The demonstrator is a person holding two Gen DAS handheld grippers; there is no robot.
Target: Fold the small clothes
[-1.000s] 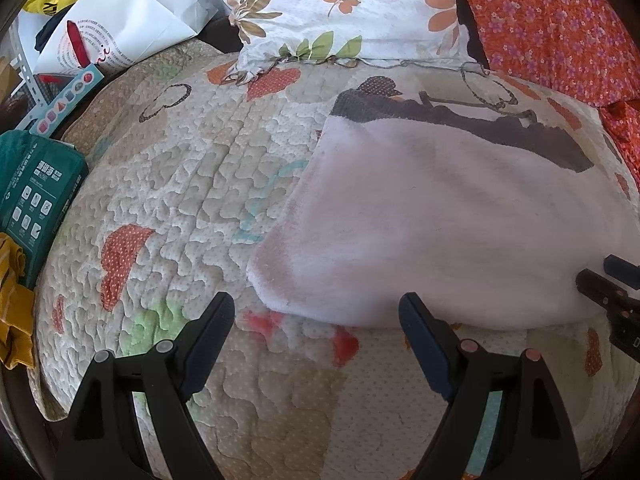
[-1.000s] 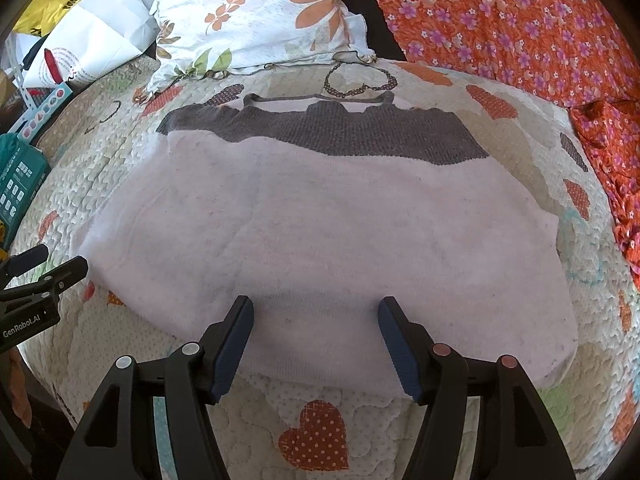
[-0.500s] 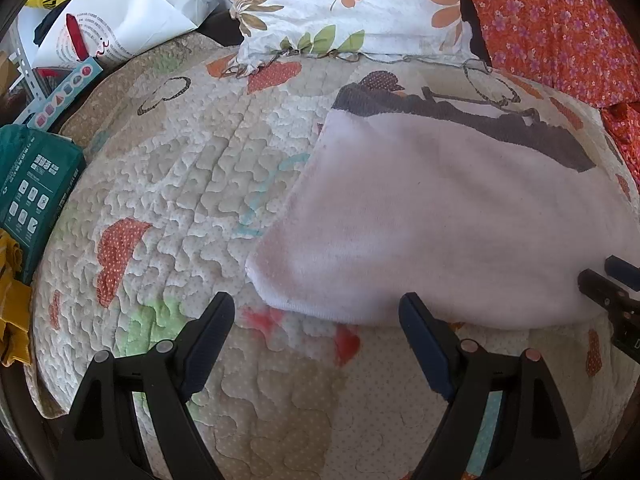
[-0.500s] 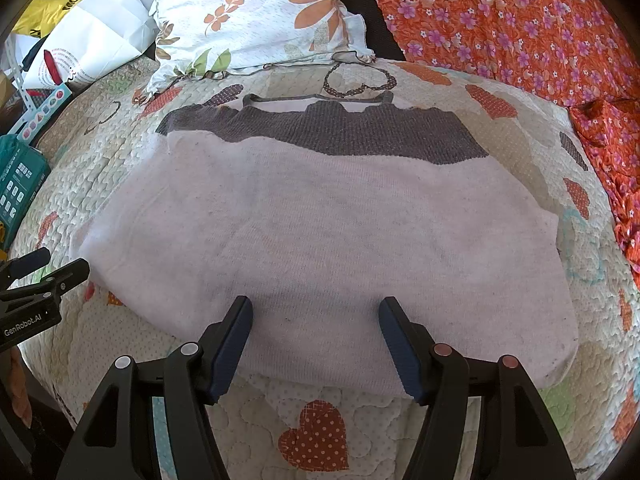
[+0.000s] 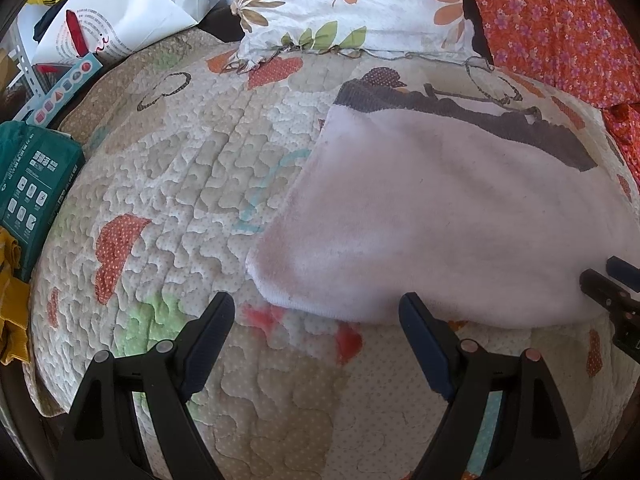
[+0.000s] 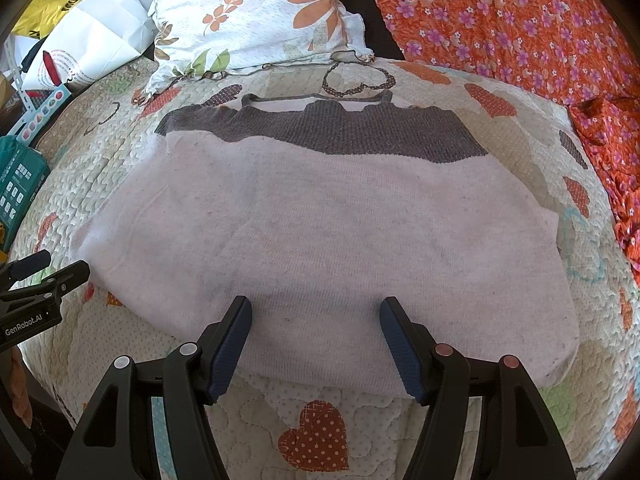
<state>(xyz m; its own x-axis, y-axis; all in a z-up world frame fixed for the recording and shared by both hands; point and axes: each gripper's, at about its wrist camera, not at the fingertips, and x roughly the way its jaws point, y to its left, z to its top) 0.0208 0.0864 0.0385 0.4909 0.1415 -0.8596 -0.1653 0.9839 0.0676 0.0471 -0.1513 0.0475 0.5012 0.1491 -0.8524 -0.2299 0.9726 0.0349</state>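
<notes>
A small knit garment [image 6: 320, 232], pale pink with a dark grey-brown band at its far end, lies flat on the quilted bed; it also shows in the left wrist view [image 5: 440, 216]. My right gripper [image 6: 316, 320] is open and empty, hovering over the garment's near hem at the middle. My left gripper [image 5: 316, 316] is open and empty, just in front of the garment's near left corner. The left gripper shows at the left edge of the right wrist view [image 6: 44, 276]. The right gripper shows at the right edge of the left wrist view [image 5: 612, 284].
The patchwork quilt [image 5: 180, 200] covers the bed. A floral pillow [image 6: 256, 20] lies beyond the garment. Orange flowered fabric [image 6: 520, 28] lies at the back right. A white bag [image 5: 120, 20] and a green box [image 5: 32, 176] sit at the left.
The left gripper has crept slightly forward toward the garment's near left corner. The right gripper and the garment have barely moved.
</notes>
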